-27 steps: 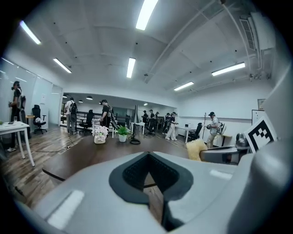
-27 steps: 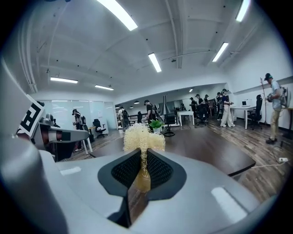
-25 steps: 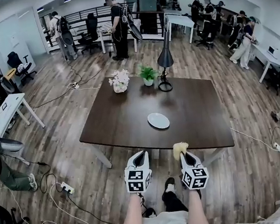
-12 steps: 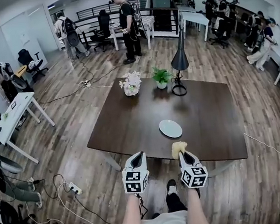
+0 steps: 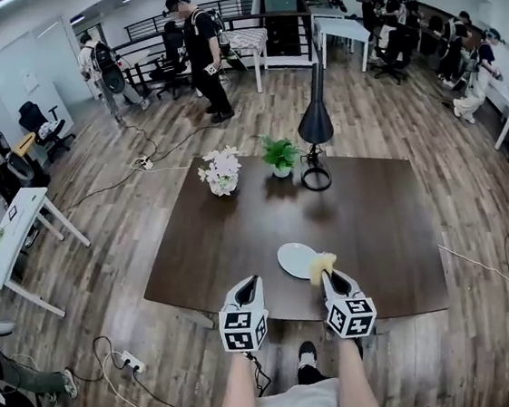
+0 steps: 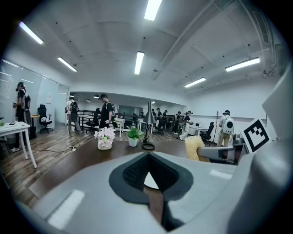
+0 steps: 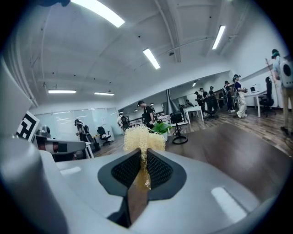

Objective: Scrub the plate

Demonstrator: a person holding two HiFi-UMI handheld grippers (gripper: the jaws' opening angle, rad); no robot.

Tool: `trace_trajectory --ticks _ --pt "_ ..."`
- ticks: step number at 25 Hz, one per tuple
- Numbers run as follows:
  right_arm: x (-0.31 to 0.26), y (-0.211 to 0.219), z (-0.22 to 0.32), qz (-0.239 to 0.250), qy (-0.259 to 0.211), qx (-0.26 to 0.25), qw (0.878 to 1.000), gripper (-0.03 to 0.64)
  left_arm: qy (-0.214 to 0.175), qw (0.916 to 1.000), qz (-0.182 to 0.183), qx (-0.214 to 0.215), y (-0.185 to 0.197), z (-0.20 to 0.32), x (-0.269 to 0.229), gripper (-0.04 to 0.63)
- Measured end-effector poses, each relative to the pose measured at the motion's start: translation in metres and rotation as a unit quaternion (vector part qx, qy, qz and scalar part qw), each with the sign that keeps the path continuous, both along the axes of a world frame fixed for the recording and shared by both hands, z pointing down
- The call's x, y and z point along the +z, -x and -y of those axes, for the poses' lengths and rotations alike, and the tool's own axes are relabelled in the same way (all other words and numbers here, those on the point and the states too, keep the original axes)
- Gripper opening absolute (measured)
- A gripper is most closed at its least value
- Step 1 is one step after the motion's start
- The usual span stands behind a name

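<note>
A white plate [image 5: 296,259] lies on the dark brown table [image 5: 231,237] close to its near edge. My right gripper [image 5: 329,276] is shut on a yellow scrubbing sponge [image 5: 321,262], which sticks out past the jaws and sits at the plate's right rim; whether it touches cannot be told. In the right gripper view the sponge [image 7: 139,137] is pinched between the jaws. My left gripper [image 5: 250,286] hovers at the table's near edge, left of the plate, shut with nothing in it. Through its jaws a bit of the plate [image 6: 150,181] shows.
At the table's far side stand a vase of pale flowers [image 5: 221,172], a small green plant [image 5: 280,157] and a black lamp [image 5: 315,124]. Cables and a power strip [image 5: 131,361] lie on the wooden floor at left. People stand at desks further back.
The view has moved closer to the table. Both grippers, earlier short of the edge, now reach over it, and the sponge has come up to the plate's rim.
</note>
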State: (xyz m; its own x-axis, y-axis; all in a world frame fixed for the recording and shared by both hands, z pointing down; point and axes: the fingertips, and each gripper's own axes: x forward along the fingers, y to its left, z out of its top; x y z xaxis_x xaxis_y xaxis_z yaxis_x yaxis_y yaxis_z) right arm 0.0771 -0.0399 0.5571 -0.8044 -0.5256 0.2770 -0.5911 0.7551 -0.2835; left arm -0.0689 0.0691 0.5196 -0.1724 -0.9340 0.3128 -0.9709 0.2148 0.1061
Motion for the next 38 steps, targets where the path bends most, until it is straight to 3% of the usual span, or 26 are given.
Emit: trace_trajectory --ticks 8,15,20,27,38 --pt "-0.006 0.034 0.064 0.034 0.016 -0.011 0.999 0.063 0.013 0.9997 0.012 -0.017 0.026 0.036 0.001 0.0" --pt "0.028 0.075 0.073 0.003 0.038 -0.07 0.997 0.063 0.038 0.9964 -0.011 -0.075 0.064 0.04 0.029 0.0" --pt "0.044 0.084 0.104 -0.008 0.042 -0.088 0.995 0.063 0.05 0.9952 -0.019 -0.082 0.065 0.07 0.051 0.0" --pt "0.054 0.076 0.154 -0.016 0.046 -0.058 0.997 0.061 0.038 0.9956 -0.052 -0.068 0.05 0.093 0.053 0.0" --pt "0.077 0.074 0.171 -0.02 0.076 -0.062 0.995 0.061 0.063 0.9933 -0.043 -0.087 0.053 0.084 0.061 0.0"
